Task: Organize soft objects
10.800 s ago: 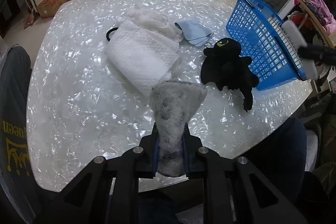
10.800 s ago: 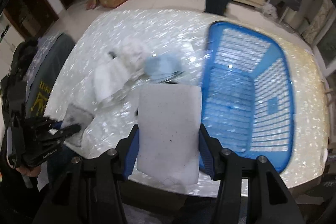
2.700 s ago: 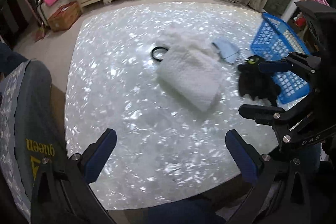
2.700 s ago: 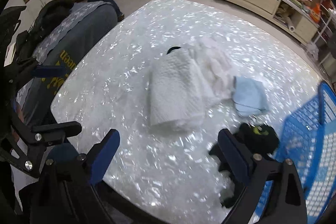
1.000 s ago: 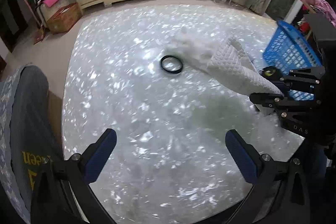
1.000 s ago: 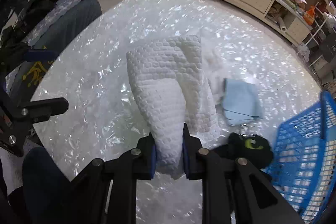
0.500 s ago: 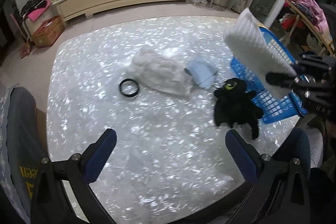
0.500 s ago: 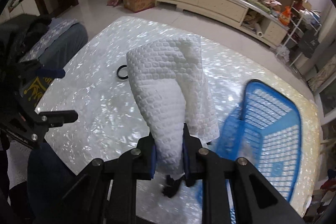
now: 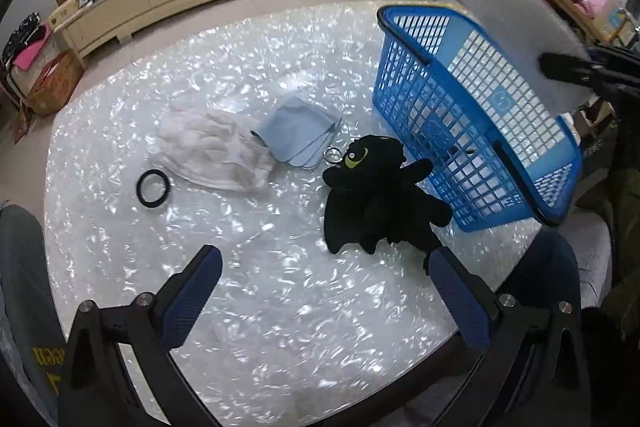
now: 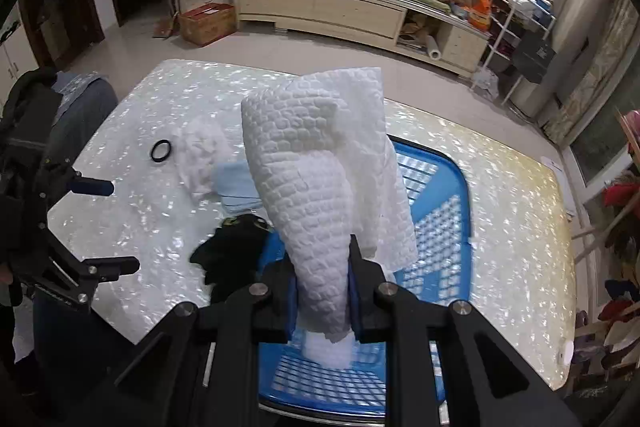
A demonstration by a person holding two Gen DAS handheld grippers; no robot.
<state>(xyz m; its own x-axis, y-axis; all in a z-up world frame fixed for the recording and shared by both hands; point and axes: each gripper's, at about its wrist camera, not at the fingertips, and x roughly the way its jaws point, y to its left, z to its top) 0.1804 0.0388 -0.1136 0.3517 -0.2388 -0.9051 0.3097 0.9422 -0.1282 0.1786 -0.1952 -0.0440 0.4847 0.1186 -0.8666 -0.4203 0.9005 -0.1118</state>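
While the right gripper (image 10: 322,291) hangs above the blue basket (image 10: 460,187), things stand thus:
Right gripper: pinched tight on the white quilted towel (image 10: 316,187), held up over the basket.
Left gripper (image 9: 324,291): jaws wide, nothing between them, above the tabletop (image 9: 260,307).
On the tabletop: black plush toy (image 9: 380,199) touching the basket; light blue cloth (image 9: 298,131); white fluffy cloth (image 9: 212,155); black ring (image 9: 153,188).

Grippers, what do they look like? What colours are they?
Both are black frames with silver screws. The left gripper has two long black fingers, each tipped with a dark blue pad. The right gripper is built the same, its blue pads just showing.
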